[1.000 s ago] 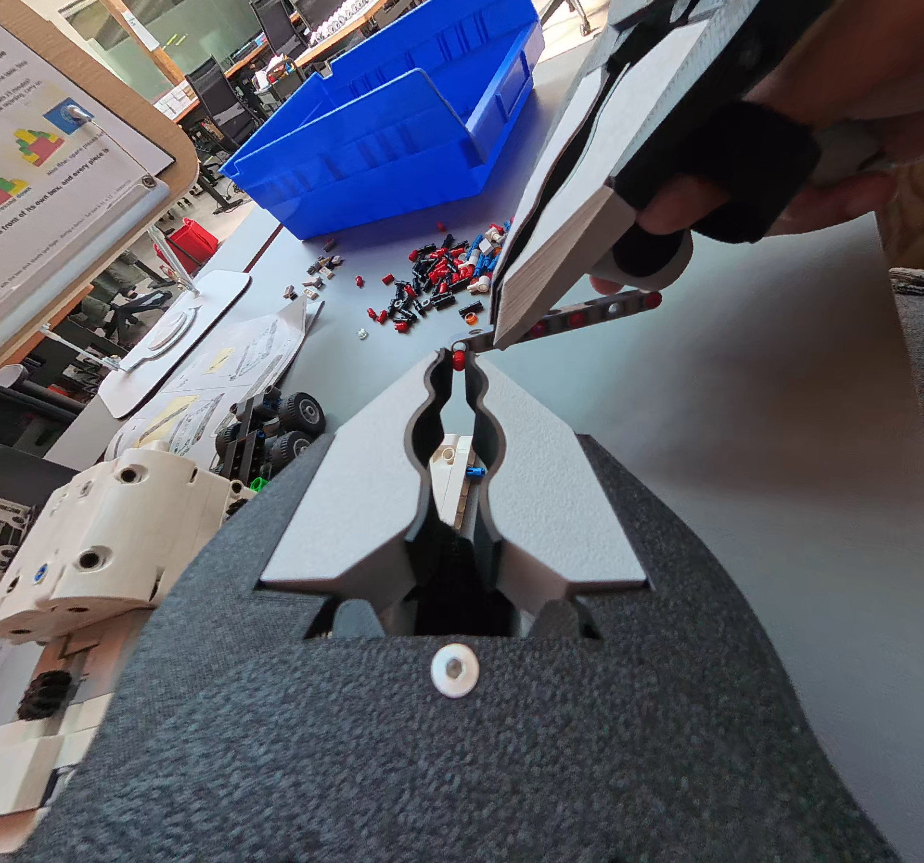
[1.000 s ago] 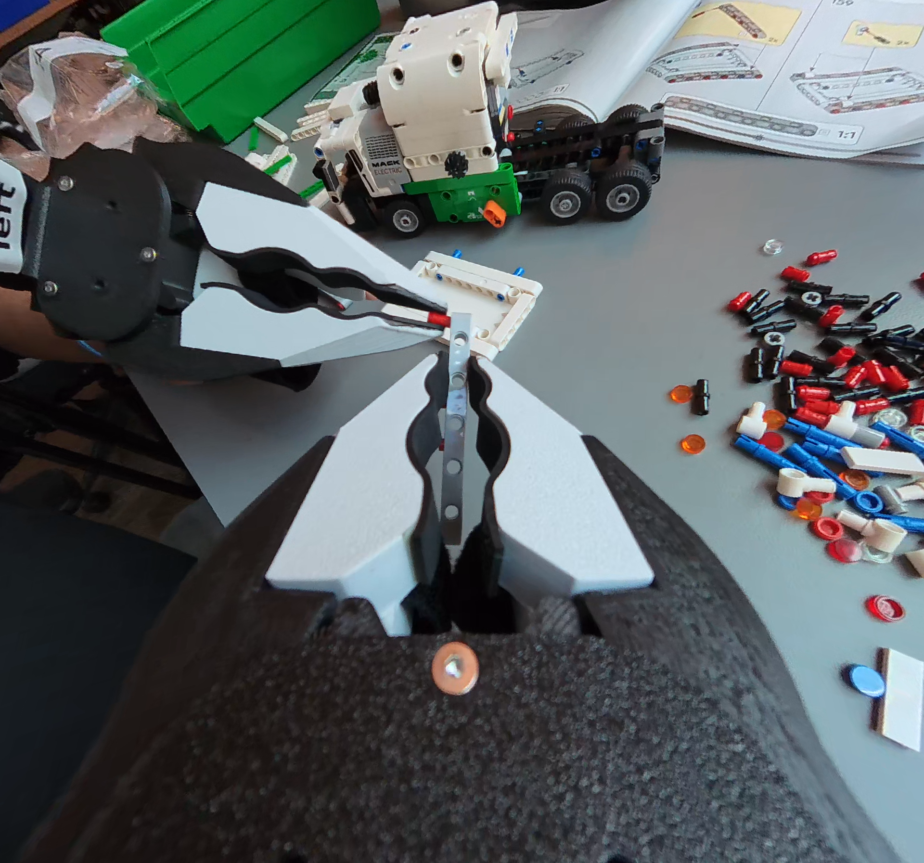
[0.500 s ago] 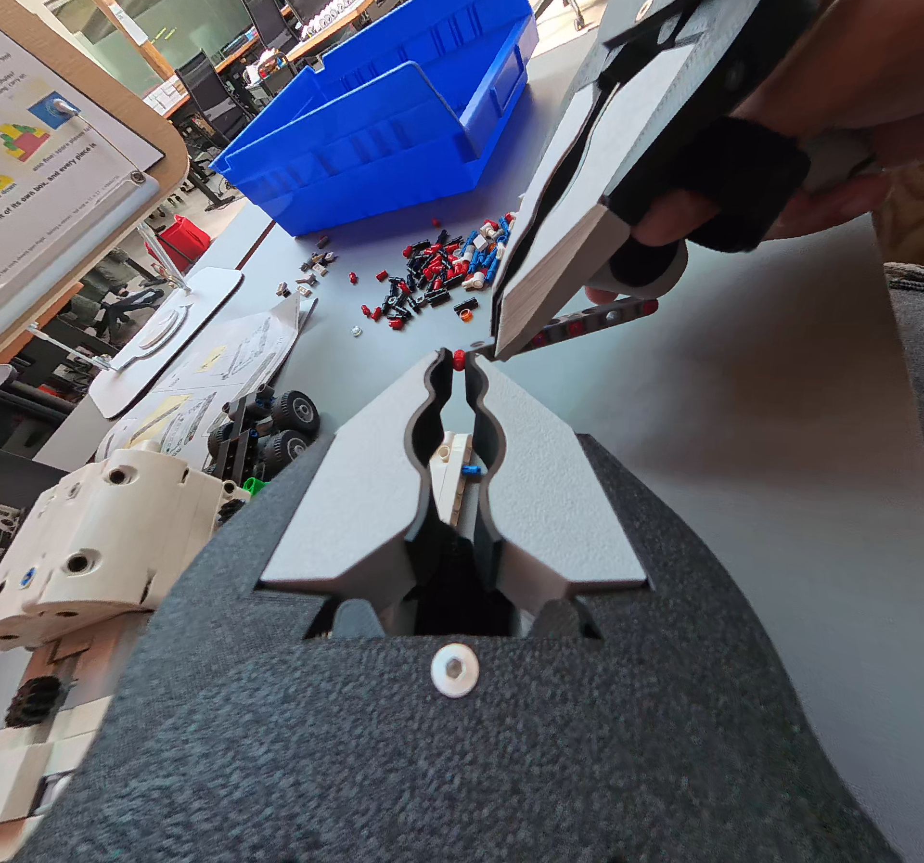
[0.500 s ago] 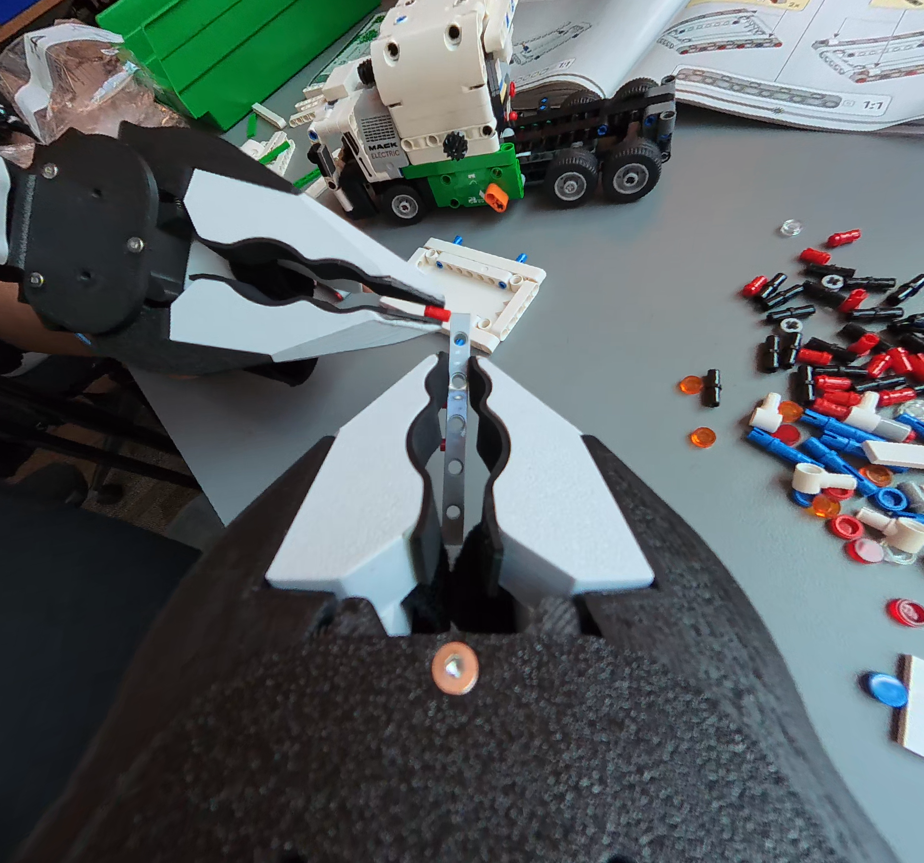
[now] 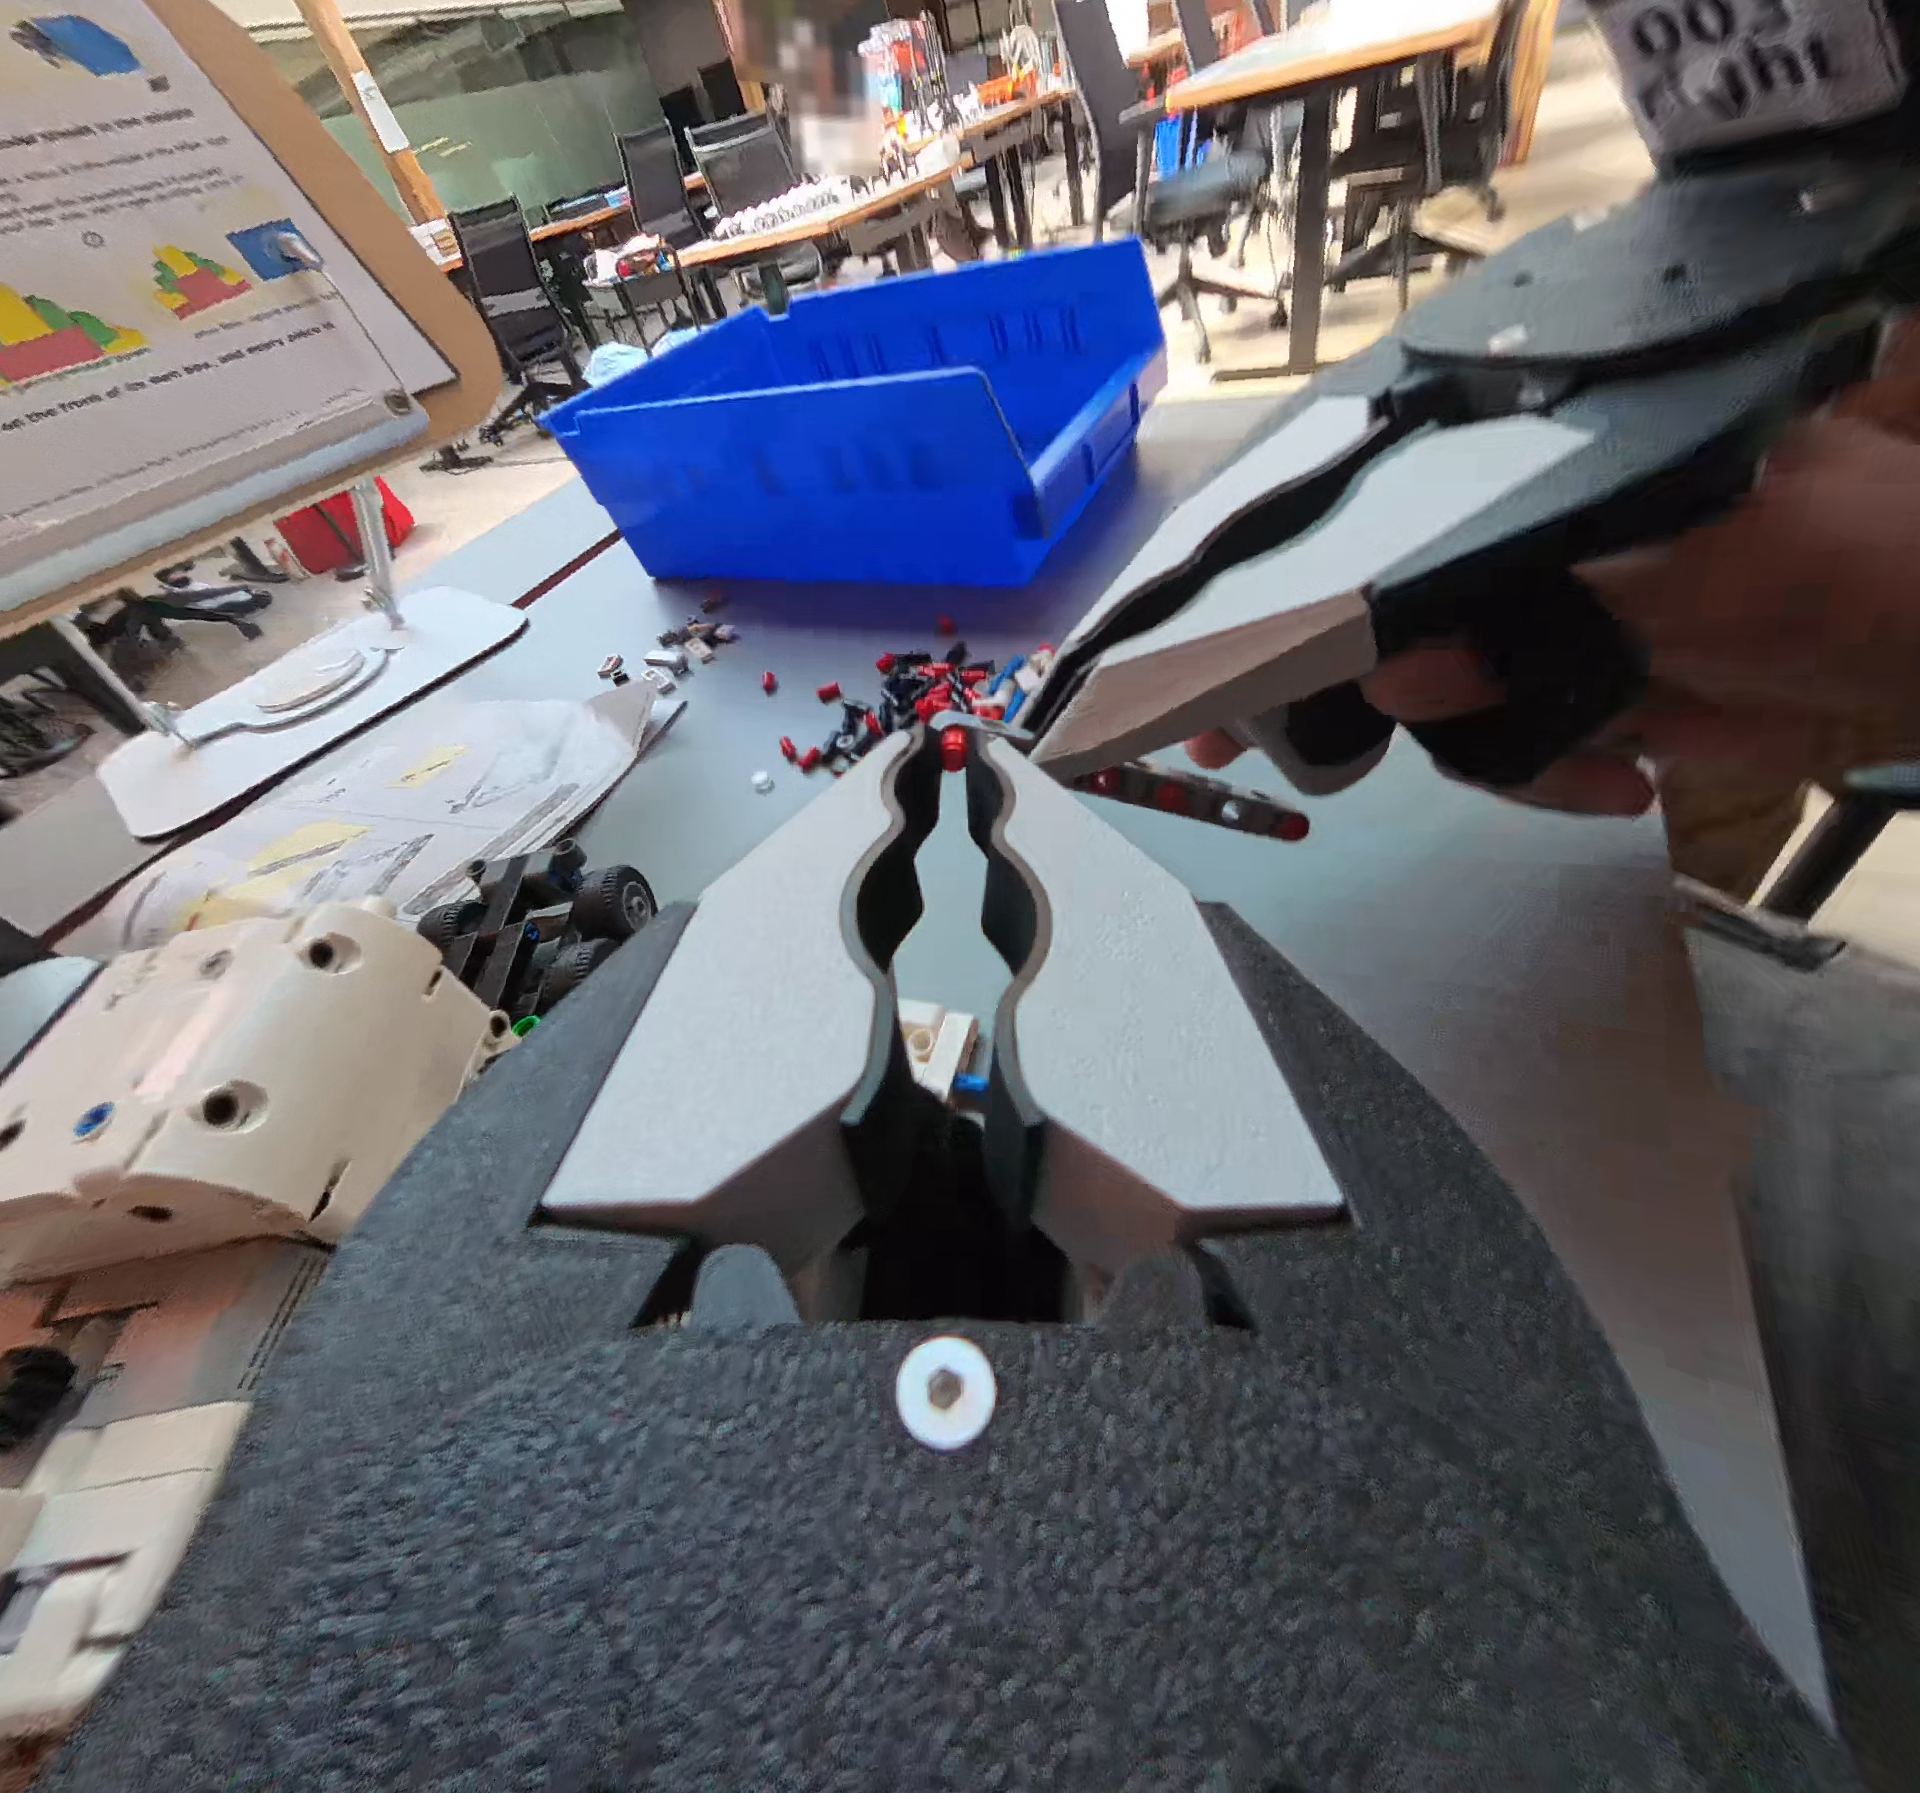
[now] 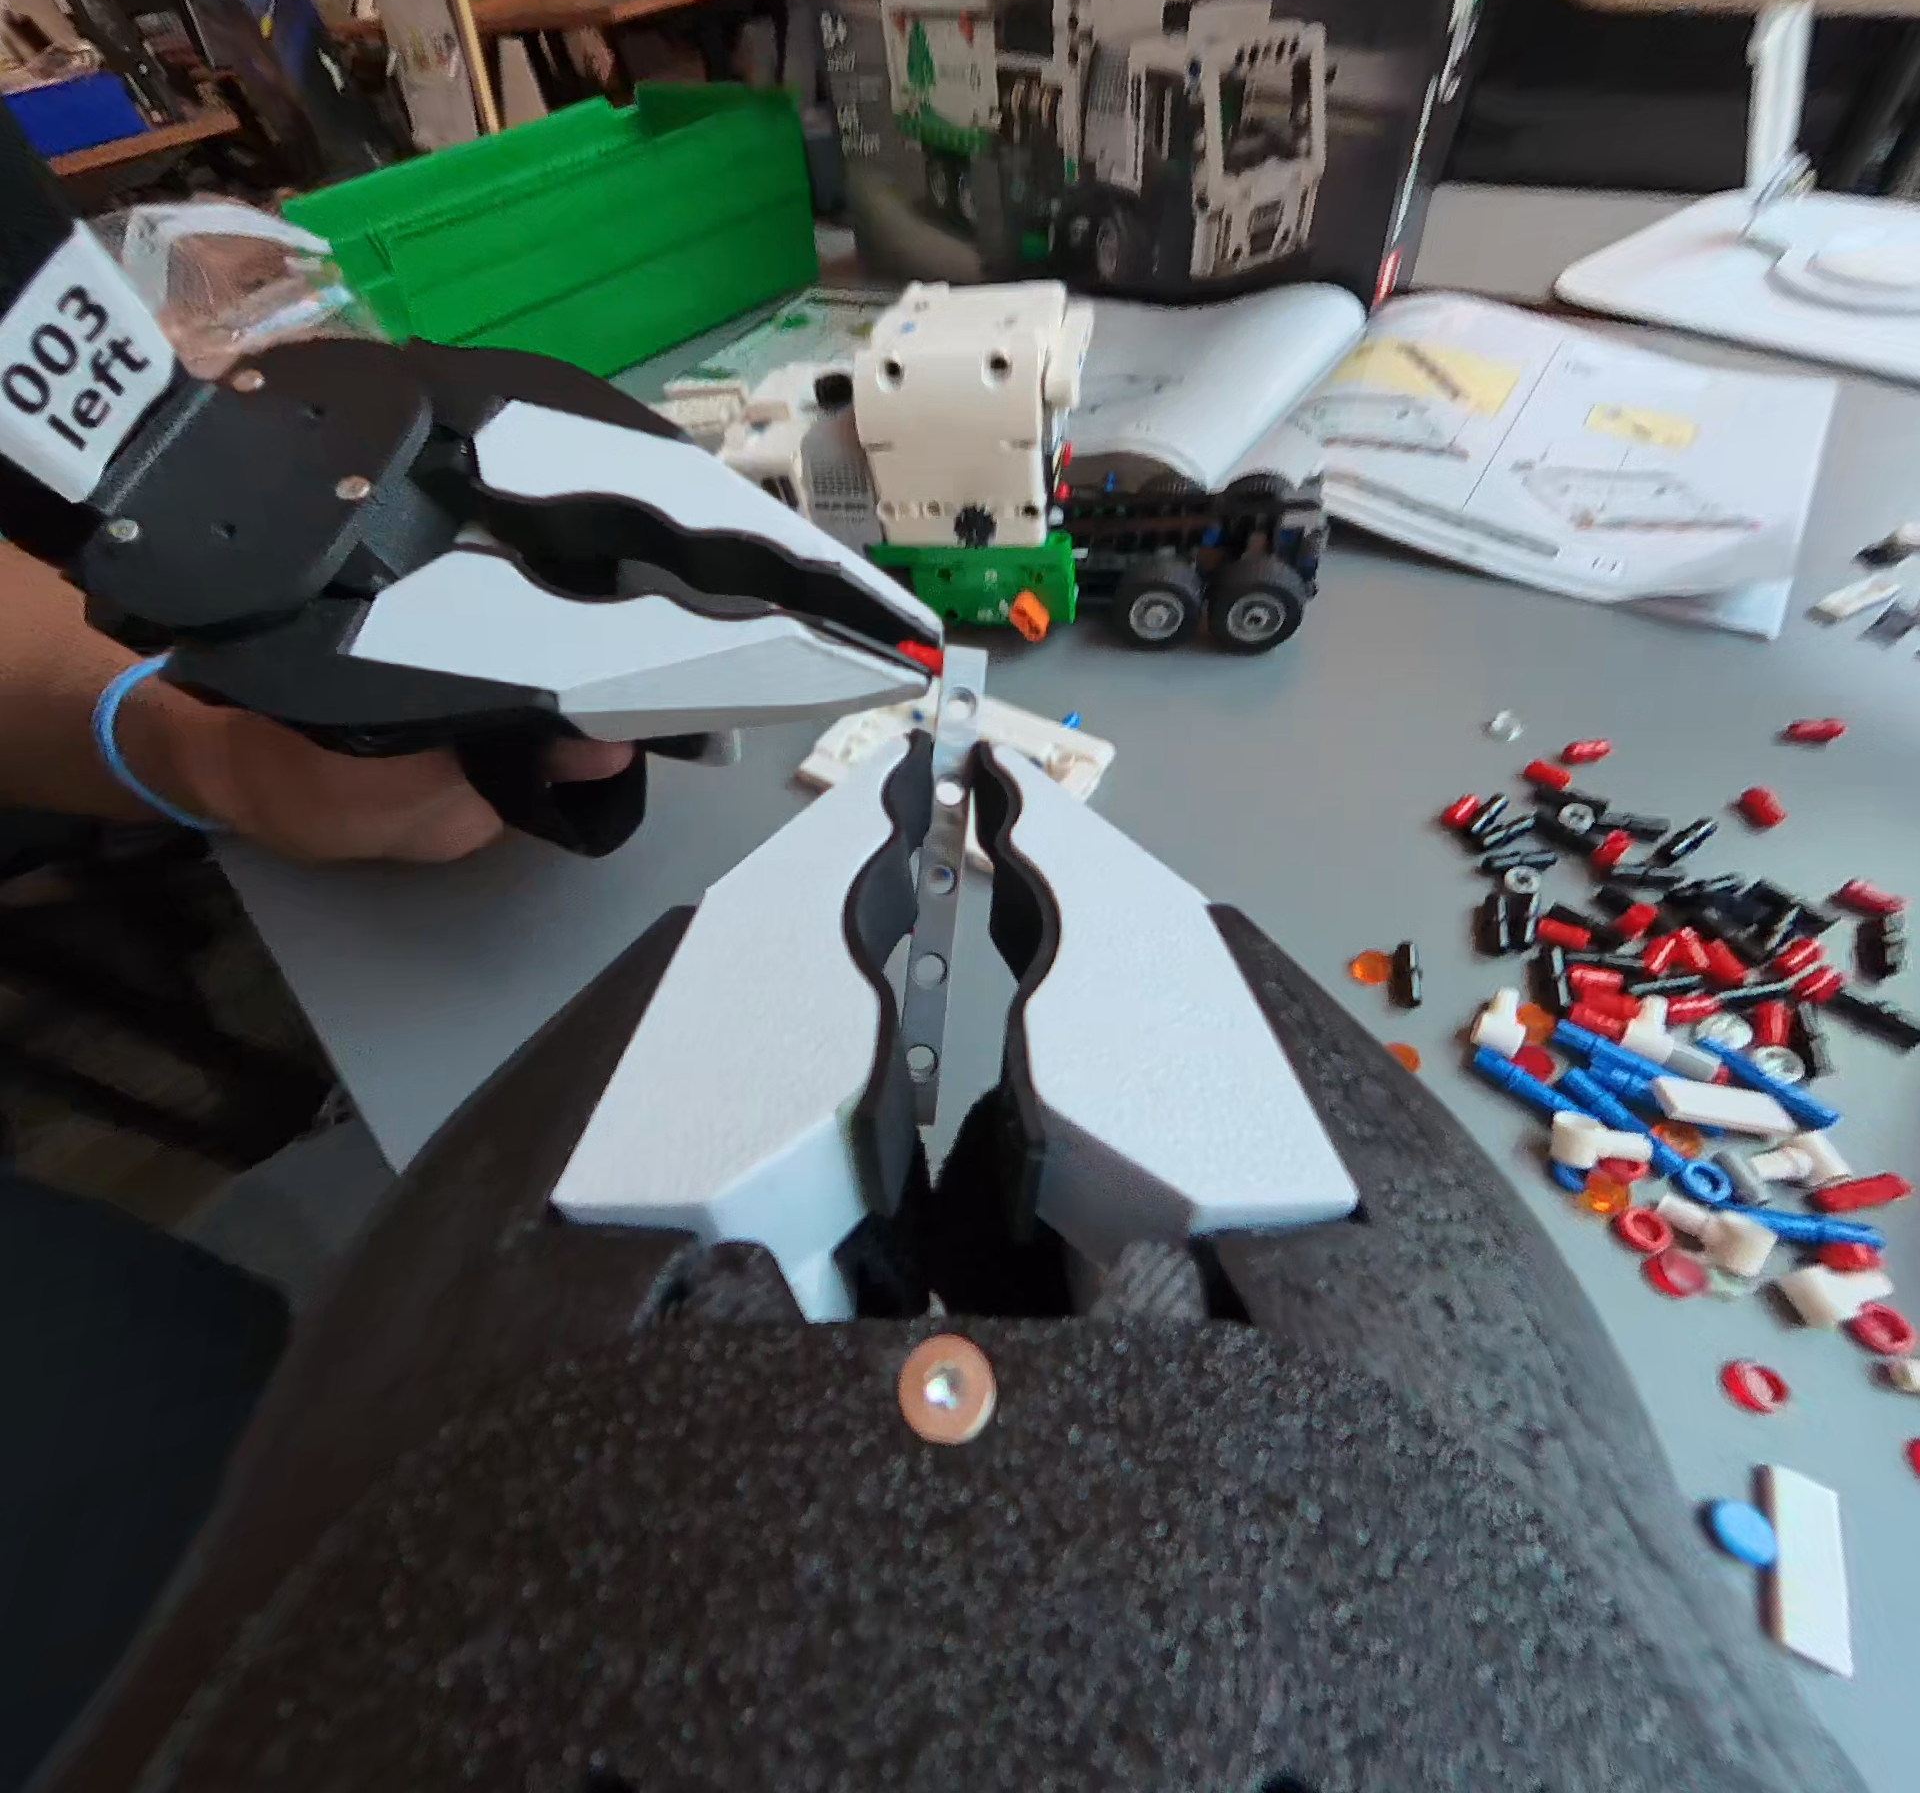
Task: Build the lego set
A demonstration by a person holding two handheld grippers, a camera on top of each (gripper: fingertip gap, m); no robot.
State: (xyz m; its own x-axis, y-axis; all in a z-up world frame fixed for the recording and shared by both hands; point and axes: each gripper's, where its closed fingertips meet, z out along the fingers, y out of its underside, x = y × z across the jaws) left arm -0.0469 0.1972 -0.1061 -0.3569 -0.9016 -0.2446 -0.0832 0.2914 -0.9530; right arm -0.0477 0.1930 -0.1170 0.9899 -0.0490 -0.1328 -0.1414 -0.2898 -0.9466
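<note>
My left gripper (image 5: 952,751) is shut on a small red pin (image 5: 952,752) at its fingertips. My right gripper (image 6: 948,756) is shut on a long grey holed beam (image 6: 935,912) that sticks out past its tips. In the right wrist view the left gripper (image 6: 920,668) comes in from the left and holds the red pin (image 6: 918,652) against the beam's far end (image 6: 964,694). In the left wrist view the right gripper (image 5: 1039,704) comes in from the right, and the beam (image 5: 1195,798) with red pins shows under it. Both are above the table.
A part-built white and green truck (image 6: 997,486) stands behind, with an open instruction booklet (image 6: 1507,434) and the set's box (image 6: 1122,70). A green bin (image 6: 582,216) is at back left, a blue bin (image 5: 883,434) beyond. Loose red, black and blue pins (image 6: 1662,995) lie right. A white panel (image 6: 1049,756) lies under the tips. Only a small space, under 4 cm, lies between the two pairs of fingers.
Both grippers have tilted up and lifted, so more of the room shows. The red pin has stayed against the beam's end. Both stay shut.
</note>
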